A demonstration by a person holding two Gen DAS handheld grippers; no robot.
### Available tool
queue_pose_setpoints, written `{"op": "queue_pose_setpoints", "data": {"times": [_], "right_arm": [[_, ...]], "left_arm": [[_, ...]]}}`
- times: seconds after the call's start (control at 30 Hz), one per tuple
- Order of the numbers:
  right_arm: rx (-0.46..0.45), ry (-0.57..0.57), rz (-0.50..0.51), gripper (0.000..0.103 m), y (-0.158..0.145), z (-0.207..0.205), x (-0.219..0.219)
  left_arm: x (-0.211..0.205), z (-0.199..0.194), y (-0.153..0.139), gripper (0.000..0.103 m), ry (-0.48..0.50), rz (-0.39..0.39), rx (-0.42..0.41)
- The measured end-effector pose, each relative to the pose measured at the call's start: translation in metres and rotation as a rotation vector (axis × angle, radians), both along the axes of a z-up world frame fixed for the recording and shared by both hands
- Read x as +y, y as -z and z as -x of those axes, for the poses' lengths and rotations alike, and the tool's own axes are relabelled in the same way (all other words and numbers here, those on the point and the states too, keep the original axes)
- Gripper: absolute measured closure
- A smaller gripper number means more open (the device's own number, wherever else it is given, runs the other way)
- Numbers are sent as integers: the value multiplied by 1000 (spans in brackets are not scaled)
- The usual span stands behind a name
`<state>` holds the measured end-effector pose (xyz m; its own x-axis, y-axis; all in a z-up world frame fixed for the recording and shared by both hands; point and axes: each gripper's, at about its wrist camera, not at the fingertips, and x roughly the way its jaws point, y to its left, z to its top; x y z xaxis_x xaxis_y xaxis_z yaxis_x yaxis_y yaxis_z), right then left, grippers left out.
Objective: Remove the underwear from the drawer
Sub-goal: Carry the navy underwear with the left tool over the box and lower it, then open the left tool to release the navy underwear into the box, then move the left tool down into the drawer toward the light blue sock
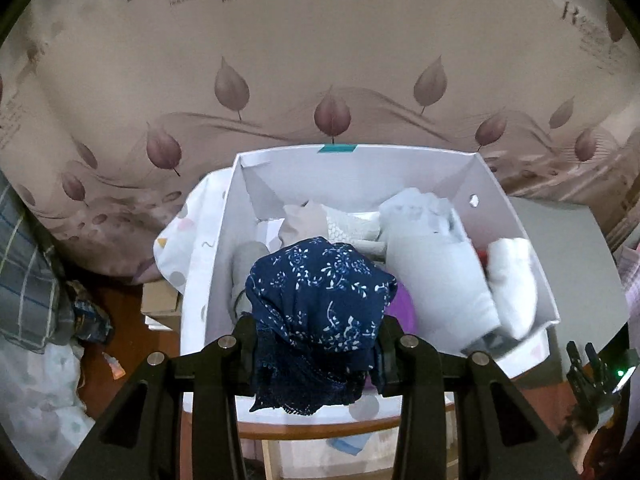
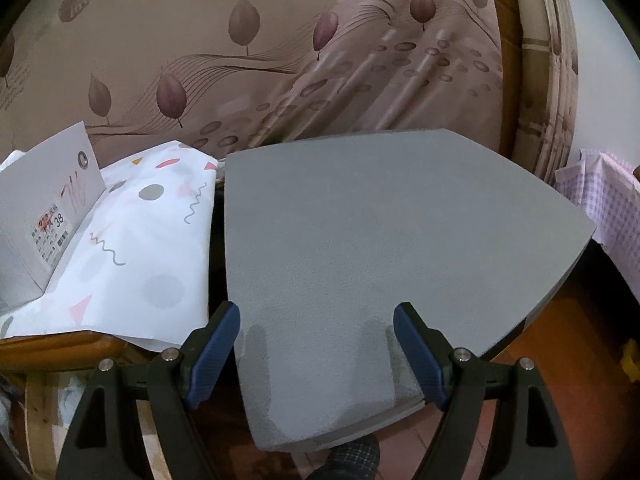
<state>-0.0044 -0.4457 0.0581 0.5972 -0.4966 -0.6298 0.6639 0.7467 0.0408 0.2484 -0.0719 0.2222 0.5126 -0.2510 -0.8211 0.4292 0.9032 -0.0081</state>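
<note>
A: We start at our left gripper (image 1: pixel 316 344). Its jaws are clamped on a navy floral underwear (image 1: pixel 320 300) with a lace hem, and the cloth bunches up between the fingers and hangs over them.

B: And where is that piece against the box?

A: It sits above the near end of the white box (image 1: pixel 224 240), which serves as the drawer. The lace edge drapes down across the box's near wall. Behind it, inside the box, we see rolled pale garments (image 1: pixel 436 264), a beige one (image 1: pixel 300 220) and a white one (image 1: pixel 512 280) by the right wall. A purple fabric (image 1: pixel 400 308) shows just beside the navy cloth.

B: What about our right gripper (image 2: pixel 316 356)?

A: Its blue-padded fingers (image 2: pixel 216 352) stand wide apart and grip nothing. Between them and beyond lies a grey board (image 2: pixel 400 240); whether the pads touch it we cannot tell.

B: And around that?

A: To the left of the board lies a white patterned cloth (image 2: pixel 152 240), with the box's outer wall (image 2: pixel 48 208) standing on it, a printed label on its side. A leaf-printed curtain (image 2: pixel 280 60) fills the background in both views.
</note>
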Motion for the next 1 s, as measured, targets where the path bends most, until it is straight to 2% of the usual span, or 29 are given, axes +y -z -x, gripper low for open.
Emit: {"op": "queue_pose_setpoints", "data": {"times": [0.23, 0.43, 0.57, 0.63, 0.67, 0.8, 1.0], "right_arm": [[-10, 3, -25, 22, 0, -1, -2], [-16, -7, -31, 22, 1, -2, -1], [-19, -7, -34, 22, 1, -1, -1], [-17, -11, -34, 22, 1, -3, -1], [-17, -14, -33, 22, 1, -3, 0], [-19, -29, -21, 22, -1, -4, 4], [-9, -38, -21, 22, 0, -7, 6]], "left_arm": [[-15, -17, 27, 67, -7, -46, 43], [-20, -28, 38, 65, -19, -47, 60], [-20, -37, 44, 56, -27, -37, 88], [-18, -38, 46, 47, -38, -49, 82], [-18, -38, 46, 39, -49, -59, 72], [-15, -37, 43, 25, -88, -75, 38], [-14, -32, 35, 20, -94, -83, 11]]}}
